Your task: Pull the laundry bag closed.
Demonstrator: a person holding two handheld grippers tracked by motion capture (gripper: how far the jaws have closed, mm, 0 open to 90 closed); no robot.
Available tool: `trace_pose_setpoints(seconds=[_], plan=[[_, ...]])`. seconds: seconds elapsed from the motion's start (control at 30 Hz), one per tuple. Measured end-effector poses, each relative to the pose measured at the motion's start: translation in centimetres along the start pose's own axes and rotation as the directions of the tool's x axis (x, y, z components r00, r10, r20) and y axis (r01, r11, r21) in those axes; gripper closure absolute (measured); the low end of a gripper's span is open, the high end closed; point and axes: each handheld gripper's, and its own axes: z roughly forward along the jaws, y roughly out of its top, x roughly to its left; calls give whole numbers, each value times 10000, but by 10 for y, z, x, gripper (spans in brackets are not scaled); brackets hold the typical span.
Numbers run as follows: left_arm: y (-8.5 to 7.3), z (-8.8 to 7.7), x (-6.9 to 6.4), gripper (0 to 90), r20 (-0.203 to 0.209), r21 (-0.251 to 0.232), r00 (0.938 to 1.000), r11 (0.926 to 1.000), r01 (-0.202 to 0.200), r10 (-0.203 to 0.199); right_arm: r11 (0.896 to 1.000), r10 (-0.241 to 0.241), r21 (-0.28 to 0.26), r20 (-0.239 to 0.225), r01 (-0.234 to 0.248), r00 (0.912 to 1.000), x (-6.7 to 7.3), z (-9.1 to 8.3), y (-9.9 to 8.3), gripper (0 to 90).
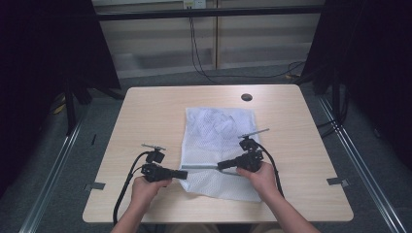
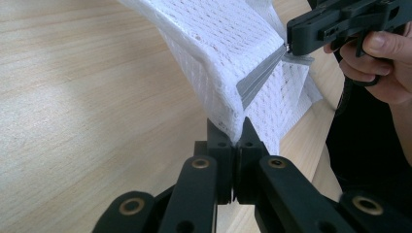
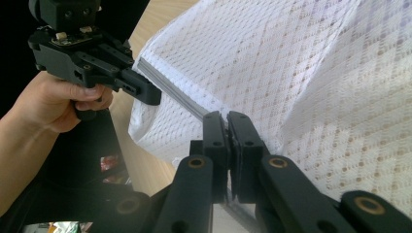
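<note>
A white mesh bag (image 1: pixel 216 138) lies flat on the middle of the wooden table (image 1: pixel 145 116). Along its near part runs a grey zipper strip (image 1: pixel 201 167), stretched between my two grippers. My left gripper (image 1: pixel 185 174) is shut on the bag's left edge, and in the left gripper view the fabric (image 2: pixel 218 43) rises out of its closed jaws (image 2: pixel 237 138). My right gripper (image 1: pixel 218 165) points left and is shut on the zipper (image 3: pixel 180 99), pinching it at the jaw tips (image 3: pixel 227 119). The zipper (image 2: pixel 257 80) runs up to the right gripper (image 2: pixel 286 47).
A dark round hole (image 1: pixel 247 97) sits near the table's far edge. Cables (image 1: pixel 199 58) trail on the floor behind the table. Black curtains hang at both sides, and metal rails (image 1: pixel 354 155) run along the floor.
</note>
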Motion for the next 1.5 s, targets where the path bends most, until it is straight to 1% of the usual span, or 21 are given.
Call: trace_pose_setpoints(seconds=[0.23, 0.3, 0.33, 0.43, 0.47, 0.53, 0.6, 0.73, 0.9, 0.97, 1.07, 1.1, 1.13, 1.17, 1.23, 1.27, 1.37, 1.5], plan=[[0, 1, 0, 890, 155, 3, 9998, 9999, 144, -144, 10000, 31, -11, -51, -31, 10000, -1, -1, -1, 869], [0, 1, 0, 890, 171, -25, 9996, 9997, 245, -244, 10000, 37, -14, -55, -37, 10000, -1, -1, -1, 869], [0, 1, 0, 890, 142, -5, 9997, 9998, 203, -203, 10000, 38, -18, -64, -38, 10000, -1, -1, -1, 869], [0, 1, 0, 890, 142, 3, 9996, 9997, 252, -252, 10000, 44, -9, -63, -44, 10000, -1, -1, -1, 869], [0, 1, 0, 890, 147, -24, 9994, 9995, 301, -300, 10000, 37, 1, 12, -37, 10000, -1, -1, -1, 869], [0, 0, 1, 890, 169, -17, 9994, 9996, 298, -298, 9999, 117, -20, -45, -117, 9999, -2, -2, -1, 869], [0, 1, 0, 890, 151, -65, 9994, 9995, 307, -306, 10000, 73, -51, -12, -73, 10000, -2, -3, -1, 869], [0, 0, 1, 890, 243, 20, 9994, 9997, 258, -258, 9999, 91, -52, -60, -92, 9999, -3, -3, -1, 869], [0, 0, 1, 890, 267, -27, 9991, 9995, 329, -328, 9999, 97, -54, -105, -97, 9999, -3, -4, -1, 869], [0, 0, 1, 890, 215, -55, 9992, 9994, 351, -350, 10000, 91, -31, -103, -91, 9999, -3, -4, -1, 869], [0, -1, 2, 891, 177, -72, 9993, 9994, 327, -326, 9999, 100, -41, 46, -100, 9999, -3, -5, -1, 869], [0, -2, 3, 891, 206, -56, 9993, 9995, 299, -297, 9999, 97, -82, 54, -96, 9999, -4, -6, -1, 869], [0, -3, 3, 891, 217, -106, 9992, 9993, 352, -350, 9999, 104, -93, 103, -103, 9999, -5, -7, -1, 869], [0, -3, 3, 891, 215, -88, 9993, 9995, 309, -307, 9998, 167, -89, 101, -166, 9998, -5, -7, -1, 869], [0, -4, 3, 891, 321, -123, 9987, 9992, 388, -384, 9997, 172, -194, 84, -170, 9998, -7, -8, -1, 869], [0, -4, 3, 891, 291, -122, 9990, 9994, 335, -332, 9997, 173, -155, 86, -172, 9998, -7, -9, -1, 869], [0, -3, 3, 891, 310, -144, 9987, 9990, 414, -410, 9997, 176, -144, 82, -174, 9998, -7, -9, -1, 869], [0, -3, 3, 891, 312, -128, 9987, 9991, 404, -400, 9997, 206, -145, 34, -205, 9998, -7, -9, -1, 869]])
